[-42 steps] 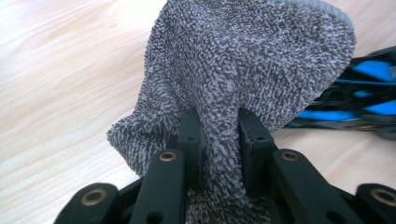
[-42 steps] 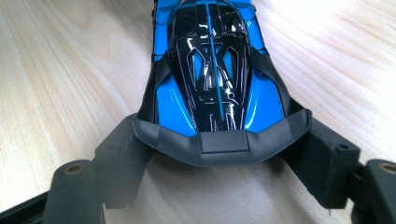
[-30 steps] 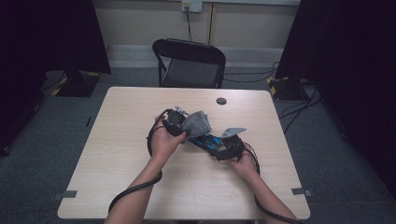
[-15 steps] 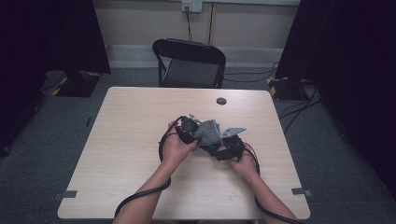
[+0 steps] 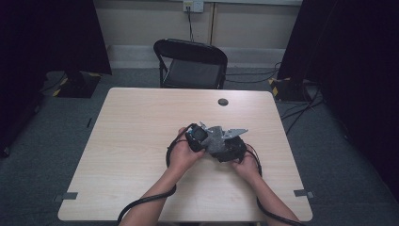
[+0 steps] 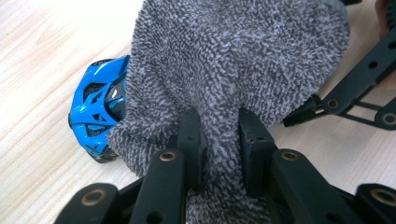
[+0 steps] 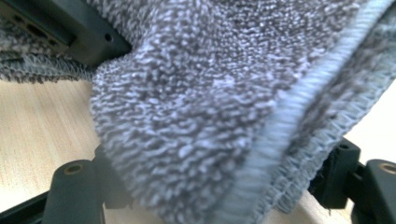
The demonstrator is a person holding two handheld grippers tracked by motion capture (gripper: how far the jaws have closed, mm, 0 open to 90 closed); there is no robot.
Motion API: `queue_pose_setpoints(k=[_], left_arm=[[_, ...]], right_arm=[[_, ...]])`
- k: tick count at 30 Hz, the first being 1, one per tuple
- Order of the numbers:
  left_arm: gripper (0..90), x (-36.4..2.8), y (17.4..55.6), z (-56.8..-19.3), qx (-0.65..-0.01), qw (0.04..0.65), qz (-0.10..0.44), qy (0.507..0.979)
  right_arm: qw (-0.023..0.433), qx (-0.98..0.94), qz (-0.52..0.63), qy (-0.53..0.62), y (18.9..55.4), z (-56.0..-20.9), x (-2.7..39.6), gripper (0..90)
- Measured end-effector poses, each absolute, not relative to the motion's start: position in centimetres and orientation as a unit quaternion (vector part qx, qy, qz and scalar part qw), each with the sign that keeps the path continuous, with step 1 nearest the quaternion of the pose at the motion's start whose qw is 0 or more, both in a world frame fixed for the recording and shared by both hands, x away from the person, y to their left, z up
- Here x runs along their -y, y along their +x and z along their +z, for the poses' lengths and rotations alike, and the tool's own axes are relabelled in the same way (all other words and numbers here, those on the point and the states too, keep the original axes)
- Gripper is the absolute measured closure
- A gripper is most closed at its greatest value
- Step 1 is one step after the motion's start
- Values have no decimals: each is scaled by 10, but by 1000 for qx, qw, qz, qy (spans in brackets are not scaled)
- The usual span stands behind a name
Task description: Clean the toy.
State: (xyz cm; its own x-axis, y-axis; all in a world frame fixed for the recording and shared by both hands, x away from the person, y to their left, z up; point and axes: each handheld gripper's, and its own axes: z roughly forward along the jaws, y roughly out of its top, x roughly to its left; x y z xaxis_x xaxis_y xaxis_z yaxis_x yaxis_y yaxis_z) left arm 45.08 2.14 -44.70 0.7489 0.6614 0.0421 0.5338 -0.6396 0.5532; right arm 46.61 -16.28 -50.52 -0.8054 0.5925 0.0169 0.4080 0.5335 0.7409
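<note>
A fluffy grey cloth (image 6: pixel 233 60) hangs from my left gripper (image 6: pixel 219 126), whose jaws are shut on a fold of it. The cloth drapes over a blue toy car (image 6: pixel 95 112) on the table, and only the car's front end sticks out at the left. In the high view the left gripper (image 5: pixel 203 140) and the cloth (image 5: pixel 217 141) sit against the right gripper (image 5: pixel 231 150) near the table's middle. My right gripper (image 7: pixel 210 186) has its jaws spread wide under the cloth (image 7: pixel 187 107). The cloth hides what lies between them.
The light wooden table (image 5: pixel 141 132) has bare room to the left and front. A small black round disc (image 5: pixel 223 101) lies near the far edge. A black folding chair (image 5: pixel 193 66) stands behind the table. Cables trail from both grippers off the near edge.
My left hand has carried the cloth to the right and slightly down, onto the blue car by the right gripper. The car showed plainly before and is now mostly covered. The right hand stayed put.
</note>
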Motion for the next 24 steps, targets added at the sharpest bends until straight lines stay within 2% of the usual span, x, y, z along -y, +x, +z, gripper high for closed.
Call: queue_pose_setpoints(k=[24], left_arm=[[737, -36, 464, -442, -363, 252, 129, 888]], right_arm=[[119, -867, 388, 289, 466, -505, 163, 255]])
